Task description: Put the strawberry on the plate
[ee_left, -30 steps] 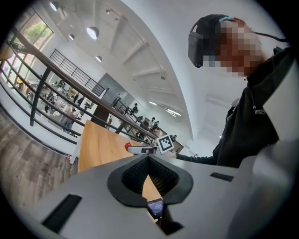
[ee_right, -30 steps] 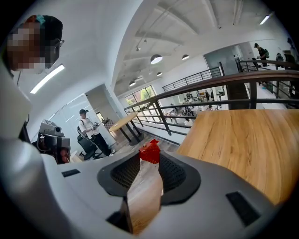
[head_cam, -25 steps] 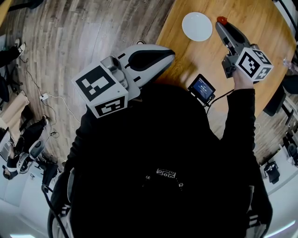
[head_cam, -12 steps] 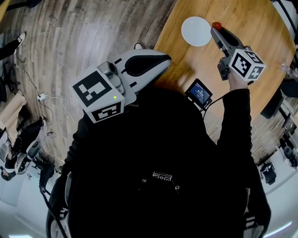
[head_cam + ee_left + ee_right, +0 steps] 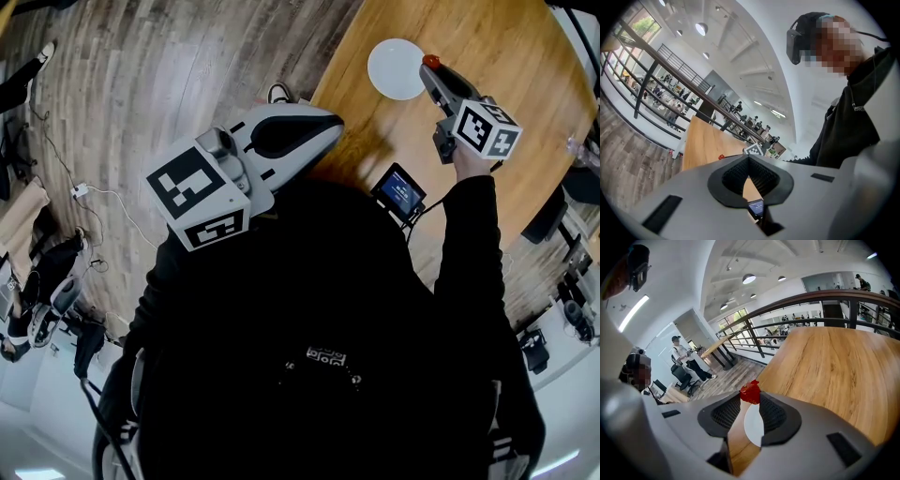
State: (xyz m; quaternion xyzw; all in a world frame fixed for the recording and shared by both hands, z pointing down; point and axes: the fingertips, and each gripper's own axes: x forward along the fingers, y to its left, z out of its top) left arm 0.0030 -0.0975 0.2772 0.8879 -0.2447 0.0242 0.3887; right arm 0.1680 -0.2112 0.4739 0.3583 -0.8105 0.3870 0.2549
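Strawberry (image 5: 430,61) has shifted since a second ago: it then hung off the plate's right side with bare wood between, and now it sits at the plate's right rim in the head view. Your right gripper (image 5: 428,68) carried it there, coming in lower and closer to the plate (image 5: 394,67).

Grip: the right gripper's jaws are pinching the berry at their very tips, pads against both its sides, with most of the red sticking out past them.

Step in hand, as I judge it: the carry is nearly over and placement has begun, with no release yet. The next move calls for bringing the berry further in from the rim toward the plate's middle, lowering until it rests, and only then spreading the jaws. Let go at the rim and it may roll onto the table (image 5: 511,42).

Views compared: the head view gives the berry's place against the rim but not its height above the plate. The right gripper view shows white plate through the gap behind the tips, so you are over it.

Your left gripper (image 5: 330,116) is held well back from the plate, near your chest, jaws pressed together with nothing between. Its view shows a small screen (image 5: 756,206) below, not the plate.
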